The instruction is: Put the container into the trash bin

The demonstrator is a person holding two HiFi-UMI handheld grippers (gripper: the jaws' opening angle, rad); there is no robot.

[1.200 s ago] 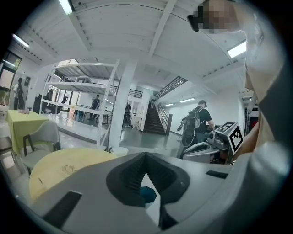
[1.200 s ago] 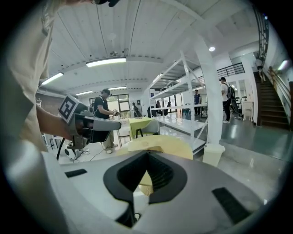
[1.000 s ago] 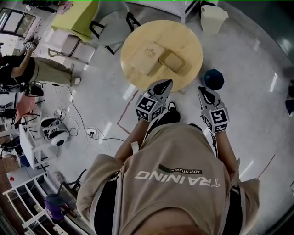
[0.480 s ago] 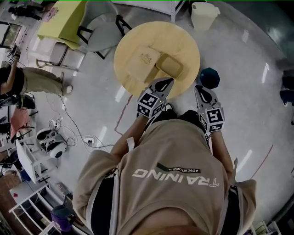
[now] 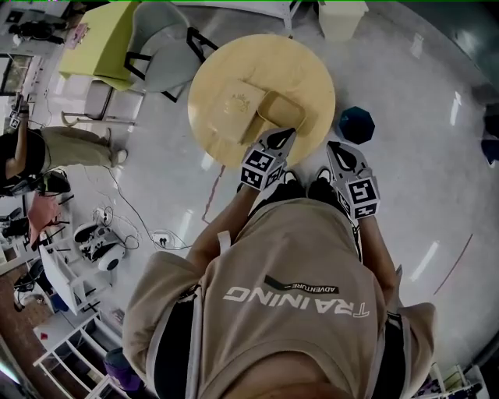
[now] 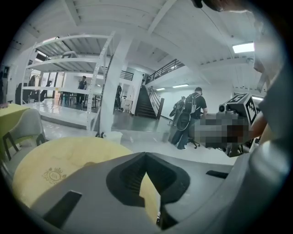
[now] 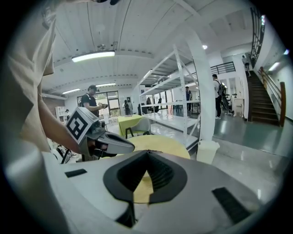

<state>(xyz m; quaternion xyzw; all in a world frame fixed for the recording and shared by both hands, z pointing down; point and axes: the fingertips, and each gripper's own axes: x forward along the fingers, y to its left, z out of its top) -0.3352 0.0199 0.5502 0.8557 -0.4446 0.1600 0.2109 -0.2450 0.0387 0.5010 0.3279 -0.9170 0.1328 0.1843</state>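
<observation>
A tan, shallow container (image 5: 281, 111) lies on the round wooden table (image 5: 234, 66), beside a flat tan board with a crest (image 5: 232, 103). My left gripper (image 5: 286, 134) hovers over the table's near edge, its tips just short of the container, shut and empty. My right gripper (image 5: 337, 146) is off the table's right edge, jaws together, holding nothing. The white trash bin (image 5: 341, 15) stands on the floor beyond the table. In the left gripper view the left gripper (image 6: 145, 154) hides the container; the table (image 6: 59, 157) and bin (image 6: 111, 136) show. The right gripper view shows the right gripper (image 7: 147, 152), the table (image 7: 162, 144) and the bin (image 7: 207, 151).
A dark blue object (image 5: 356, 125) sits on the floor right of the table. A grey chair (image 5: 160, 43) and a yellow-green table (image 5: 105, 31) stand at the back left. A person (image 5: 54, 148) and floor cables (image 5: 132, 210) are at left. A white pillar (image 7: 203, 91) rises beside the bin.
Both grippers have moved forward toward the table. The left gripper's tips now reach over the table's near edge, close to the container. The table sits nearer in the head view.
</observation>
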